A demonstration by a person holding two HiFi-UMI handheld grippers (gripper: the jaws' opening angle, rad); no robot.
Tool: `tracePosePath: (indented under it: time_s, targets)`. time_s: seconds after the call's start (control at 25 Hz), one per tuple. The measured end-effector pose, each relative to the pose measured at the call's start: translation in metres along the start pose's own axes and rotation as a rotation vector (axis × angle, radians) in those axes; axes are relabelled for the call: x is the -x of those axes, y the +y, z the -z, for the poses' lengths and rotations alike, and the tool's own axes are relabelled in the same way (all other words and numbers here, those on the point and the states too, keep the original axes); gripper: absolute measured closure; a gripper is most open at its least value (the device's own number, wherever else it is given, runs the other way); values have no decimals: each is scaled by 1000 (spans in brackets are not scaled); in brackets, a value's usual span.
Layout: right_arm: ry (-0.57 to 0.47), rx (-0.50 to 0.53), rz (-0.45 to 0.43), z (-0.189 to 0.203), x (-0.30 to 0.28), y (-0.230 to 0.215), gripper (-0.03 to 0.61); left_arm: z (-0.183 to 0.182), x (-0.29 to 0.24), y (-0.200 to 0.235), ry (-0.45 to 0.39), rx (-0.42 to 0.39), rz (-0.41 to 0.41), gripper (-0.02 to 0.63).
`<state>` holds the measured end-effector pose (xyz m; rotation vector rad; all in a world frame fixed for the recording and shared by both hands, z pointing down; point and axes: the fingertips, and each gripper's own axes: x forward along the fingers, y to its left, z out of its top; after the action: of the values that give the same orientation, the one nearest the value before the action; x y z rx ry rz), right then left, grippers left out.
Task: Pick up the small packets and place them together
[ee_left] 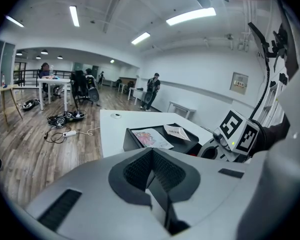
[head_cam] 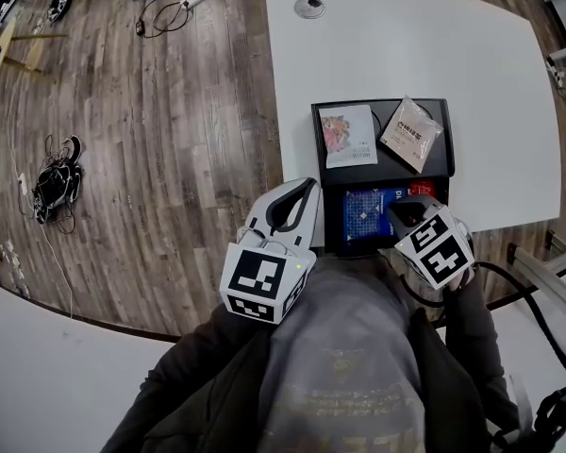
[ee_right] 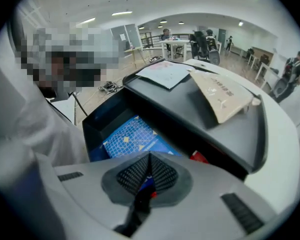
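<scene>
Blue with a pale geometric print, the packet I'm working on, the blue packet (head_cam: 363,210), lies flat in the lower well of the black tray (head_cam: 317,149), with a red packet (head_cam: 421,189) just beside it. My right gripper (ee_right: 149,176) points steeply down into that well. Its jaws are pressed fully together, with a sliver of blue and a fleck of red nipped between the pads, so I judge it has the packet's edge.

I expect the packet to be light, thin and floppy, probably slick. From an edge pinch it should droop and may slide, so I'd want a deeper bite along one side.

A pink-printed packet (head_cam: 347,135) and a beige packet (head_cam: 411,133) rest on the tray's upper shelf, apart from each other. My left gripper (ee_left: 152,171) hangs off the white table (head_cam: 406,45), closed on nothing.
</scene>
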<state>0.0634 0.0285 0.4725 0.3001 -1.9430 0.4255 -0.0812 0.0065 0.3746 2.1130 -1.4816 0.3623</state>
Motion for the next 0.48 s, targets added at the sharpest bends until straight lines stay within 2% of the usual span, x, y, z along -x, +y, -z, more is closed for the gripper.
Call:
tracePosePath:
  time_s: [0.16,0.28,0.4,0.48]
  targets:
    - [76,24,98,14,15,-8,574,4,-2,-1,3,7,5,611]
    - [86,1,128,17,11,-13,546,4,-6,-6,1,3,21,611]
    - [94,-8,167,15,5,-20,481,1,-7,-6,-2,0,27,611]
    - [104,-13,152,11,-1,-22,417,0,-6,-5,-2,0,26,611]
